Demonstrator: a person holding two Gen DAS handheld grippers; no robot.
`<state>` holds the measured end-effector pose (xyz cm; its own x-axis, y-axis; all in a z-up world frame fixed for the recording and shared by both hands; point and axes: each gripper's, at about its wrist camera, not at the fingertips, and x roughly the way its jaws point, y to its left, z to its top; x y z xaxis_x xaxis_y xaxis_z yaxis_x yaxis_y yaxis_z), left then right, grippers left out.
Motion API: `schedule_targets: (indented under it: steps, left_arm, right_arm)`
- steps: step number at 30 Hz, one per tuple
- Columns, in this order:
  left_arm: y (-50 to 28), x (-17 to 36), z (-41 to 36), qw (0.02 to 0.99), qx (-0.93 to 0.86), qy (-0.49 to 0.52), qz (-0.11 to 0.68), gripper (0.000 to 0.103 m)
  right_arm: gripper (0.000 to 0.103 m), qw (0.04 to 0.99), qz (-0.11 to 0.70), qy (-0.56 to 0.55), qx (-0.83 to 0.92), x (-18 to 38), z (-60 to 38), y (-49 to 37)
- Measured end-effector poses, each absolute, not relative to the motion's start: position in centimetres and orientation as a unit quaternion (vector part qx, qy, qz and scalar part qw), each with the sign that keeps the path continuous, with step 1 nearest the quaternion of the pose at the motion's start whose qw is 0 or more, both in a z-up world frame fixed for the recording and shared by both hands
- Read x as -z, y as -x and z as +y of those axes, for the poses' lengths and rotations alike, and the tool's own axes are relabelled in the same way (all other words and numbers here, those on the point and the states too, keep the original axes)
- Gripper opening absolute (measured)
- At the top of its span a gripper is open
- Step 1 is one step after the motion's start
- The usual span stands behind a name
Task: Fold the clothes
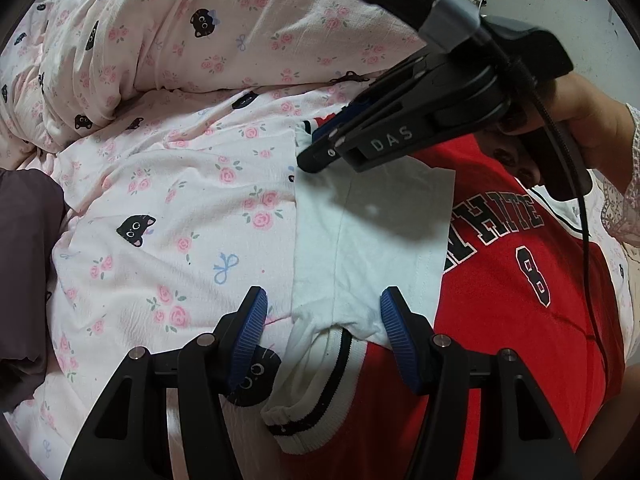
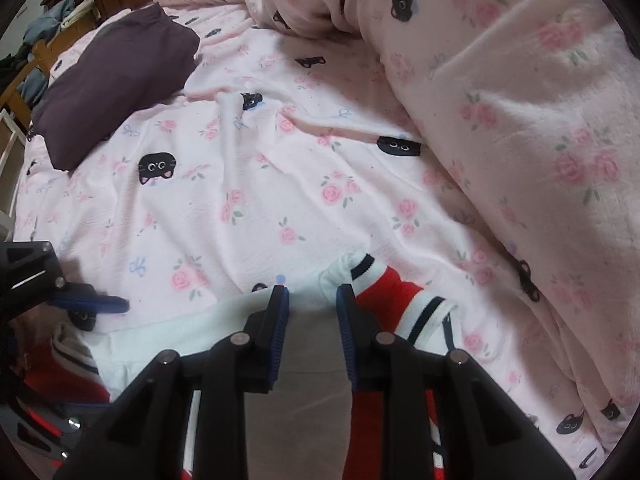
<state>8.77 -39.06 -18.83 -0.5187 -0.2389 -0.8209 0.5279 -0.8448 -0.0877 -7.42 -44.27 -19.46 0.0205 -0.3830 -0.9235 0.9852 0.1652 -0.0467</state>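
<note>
Left wrist view, from the left: a folded dark purple garment lies at the frame edge on the pink floral bedsheet, well apart from the work. At centre, the left gripper hangs over the near end of the jersey, its blue pads spread on either side of a white sleeve that is folded in over the red body; nothing is pinched, and the jaws stand open. The striped cuff bunches just below and between the fingers. The folded white edge runs away from this gripper towards the top of the view, and that is the garment's long axis. Further right and higher, the right gripper reaches in from the person's hand, its tip at the far end of the same edge, by the striped collar.

Right wrist view, from the left: the purple garment, then the left gripper's blue pad at the frame edge, then the right gripper, jaws narrowly parted over white cloth with no fabric seen pinched. The collar lies just right of its fingertips.

Judgement: each gripper sits at one end of the white edge, the left one nearer the cuff; the coming fold probably turns on taking both ends along this axis.
</note>
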Motion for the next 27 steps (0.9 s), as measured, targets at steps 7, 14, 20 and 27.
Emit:
schedule_targets:
  steps: [7, 14, 20, 27]
  left_arm:
    - [-8.6, 18.9, -38.9, 0.228, 0.855, -0.437, 0.161, 0.055]
    - [-8.7, 18.8, -38.9, 0.229, 0.855, -0.437, 0.160, 0.055]
    - [-8.8, 18.9, -38.8, 0.230, 0.855, -0.436, 0.159, 0.055]
    - [-8.7, 19.0, -38.7, 0.232, 0.855, -0.436, 0.155, 0.056]
  right_arm:
    - [0.025, 0.633, 0.383, -0.340, 0.580, 16.8, -44.1, 8.5]
    - [0.019, 0.620, 0.380, -0.384, 0.570, 18.2, -45.3, 9.1]
    - [0.006, 0.616, 0.360, -0.427, 0.555, 19.1, -45.8, 9.4]
    - [0.008, 0.606, 0.307, -0.484, 0.551, 19.3, -46.4, 11.3]
